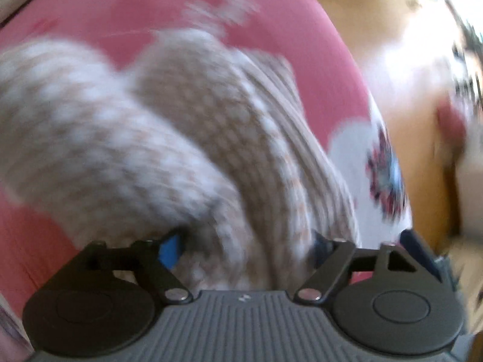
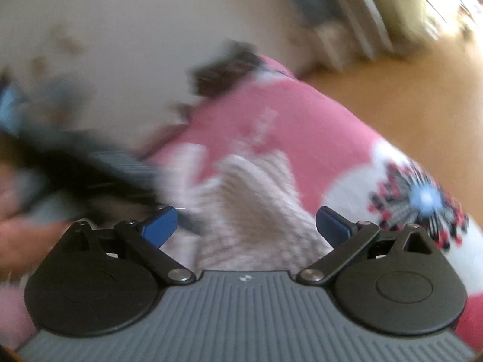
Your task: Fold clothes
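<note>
A beige-and-white knitted sweater [image 1: 181,138] lies bunched on a pink bedspread [image 1: 302,45]. My left gripper [image 1: 245,247] points down at it with blue fingers [image 1: 170,249] spread wide, and knit fabric sits loose between them. In the right wrist view the same sweater [image 2: 256,187] lies on the bedspread [image 2: 302,120] just ahead of my right gripper [image 2: 247,227], which is open with nothing pinched. The left tool's dark body [image 2: 99,163] shows as a blur at the left over the sweater's edge. Both views are smeared by motion.
The bedspread has a white patch with a red, black and blue flower print [image 2: 422,199] near its right edge. Wooden floor [image 2: 407,90] lies beyond the bed. A white wall [image 2: 120,15] stands behind, a dark item [image 2: 223,69] sits at the bed's far end, and a person's hand [image 2: 21,235] is at the left.
</note>
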### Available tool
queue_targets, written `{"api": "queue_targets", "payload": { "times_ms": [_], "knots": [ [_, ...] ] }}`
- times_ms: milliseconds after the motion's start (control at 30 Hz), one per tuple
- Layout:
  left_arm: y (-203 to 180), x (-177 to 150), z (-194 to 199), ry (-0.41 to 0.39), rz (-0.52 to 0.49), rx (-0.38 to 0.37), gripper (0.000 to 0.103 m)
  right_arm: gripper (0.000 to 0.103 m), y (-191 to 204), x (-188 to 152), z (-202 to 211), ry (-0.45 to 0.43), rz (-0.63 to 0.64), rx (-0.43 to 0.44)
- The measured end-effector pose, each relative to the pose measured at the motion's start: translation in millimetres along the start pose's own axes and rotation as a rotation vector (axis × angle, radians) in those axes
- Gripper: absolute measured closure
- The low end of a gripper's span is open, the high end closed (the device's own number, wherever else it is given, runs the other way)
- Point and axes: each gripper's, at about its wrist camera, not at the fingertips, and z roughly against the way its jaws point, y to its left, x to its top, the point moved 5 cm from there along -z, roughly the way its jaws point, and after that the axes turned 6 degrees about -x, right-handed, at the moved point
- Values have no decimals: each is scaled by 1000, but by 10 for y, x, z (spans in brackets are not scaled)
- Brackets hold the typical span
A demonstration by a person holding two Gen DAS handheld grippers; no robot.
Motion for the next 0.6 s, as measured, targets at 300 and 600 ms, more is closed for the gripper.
{"api": "queue_targets", "payload": {
  "times_ms": [300,600],
  "knots": [
    [52,-100,-50,32,-127,-149,11,14,417,-132,605,-114,152,229],
    [403,-191,125,-80,-21,-427,8,57,1344,-558,326,2,550,277]
  ]
}}
